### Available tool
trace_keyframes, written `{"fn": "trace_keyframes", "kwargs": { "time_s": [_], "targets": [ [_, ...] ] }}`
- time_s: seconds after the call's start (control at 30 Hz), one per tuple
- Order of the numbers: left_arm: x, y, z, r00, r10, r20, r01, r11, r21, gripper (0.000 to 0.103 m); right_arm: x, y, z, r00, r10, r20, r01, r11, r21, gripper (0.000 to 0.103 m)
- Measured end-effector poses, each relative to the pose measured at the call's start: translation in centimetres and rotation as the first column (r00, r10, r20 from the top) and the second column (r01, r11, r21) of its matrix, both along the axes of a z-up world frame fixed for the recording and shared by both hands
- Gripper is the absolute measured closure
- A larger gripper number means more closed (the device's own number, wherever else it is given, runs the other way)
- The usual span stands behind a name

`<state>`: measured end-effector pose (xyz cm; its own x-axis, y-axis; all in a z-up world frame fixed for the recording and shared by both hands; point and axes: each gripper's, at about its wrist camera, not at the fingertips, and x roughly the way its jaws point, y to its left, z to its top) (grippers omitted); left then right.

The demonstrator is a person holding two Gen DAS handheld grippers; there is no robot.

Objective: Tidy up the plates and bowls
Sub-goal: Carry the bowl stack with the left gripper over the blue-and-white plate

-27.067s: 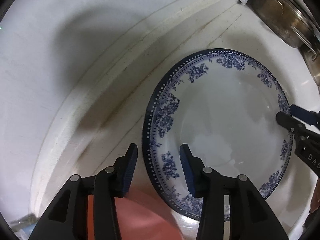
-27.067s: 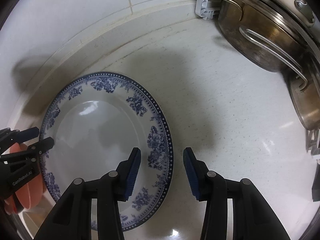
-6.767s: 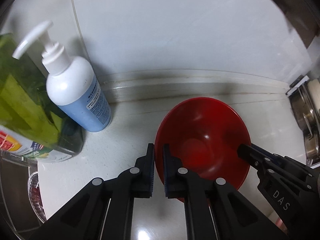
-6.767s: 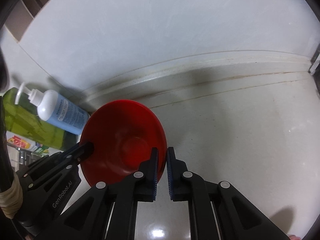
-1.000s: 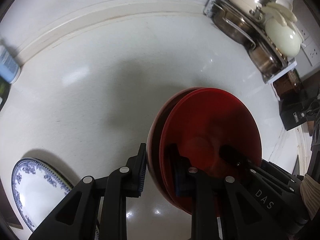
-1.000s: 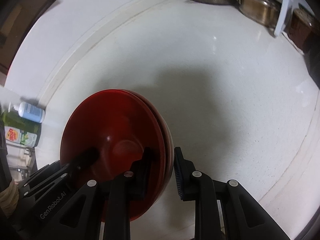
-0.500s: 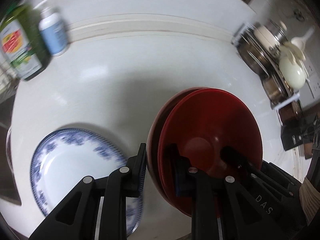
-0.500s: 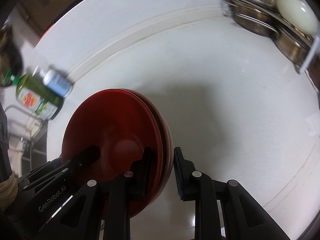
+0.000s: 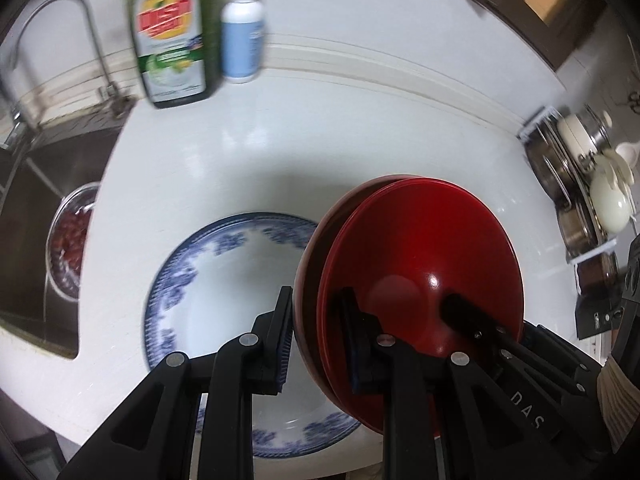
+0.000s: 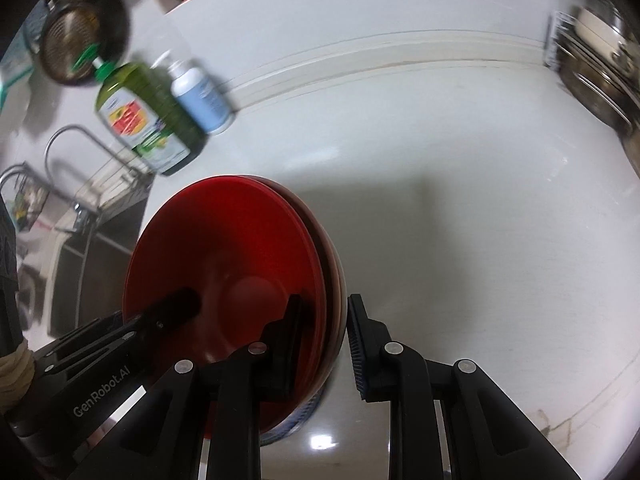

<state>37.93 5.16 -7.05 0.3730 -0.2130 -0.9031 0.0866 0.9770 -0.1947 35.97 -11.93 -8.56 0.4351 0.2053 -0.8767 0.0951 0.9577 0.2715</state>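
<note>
Nearest, left gripper (image 9: 316,334) clamped on the near-left rim of the stacked red bowls (image 9: 420,264), one finger inside, one outside. Right gripper (image 10: 324,338) likewise gripping the opposite rim of the same stack (image 10: 224,264), inner finger in the bowl, outer finger against the lower bowl's wall. Two nested bowls at least, held tilted and raised off the white countertop (image 9: 280,140).

Directly below and partly hidden by the stack, a blue-and-white patterned plate (image 9: 224,280) lying flat near the counter's front edge; in the right wrist view only a sliver of its blue rim (image 10: 298,416) peeking under the bowls.

Further left, a steel sink (image 9: 32,184) with a metal strainer of dark red contents (image 9: 68,240) and a curved faucet (image 9: 60,28).

At the back wall, a green dish-soap bottle (image 9: 172,36) just beside a white-and-blue pump bottle (image 9: 242,32).

Far right, a rack of steel pots and pale lids (image 9: 580,184), well apart from the plate. Both views motion-blurred.
</note>
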Motion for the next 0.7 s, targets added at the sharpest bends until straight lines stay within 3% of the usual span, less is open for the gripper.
{"fn": "trace_keyframes", "kwargs": {
  "time_s": [0.33,0.7],
  "targets": [
    [-1.1,5.1,-0.7,0.996,0.086,-0.016,-0.086,0.996,0.014,0.08,0.6,5.6,-0.9,0.995,0.103,-0.011,-0.103,0.995,0.003,0.079],
    [-0.8,6.7,-2.2,0.994,0.094,-0.051,-0.093,0.995,0.026,0.08,0.9,8.5,-2.3,0.988,0.143,-0.051,-0.144,0.99,-0.005,0.079]
  ]
}}
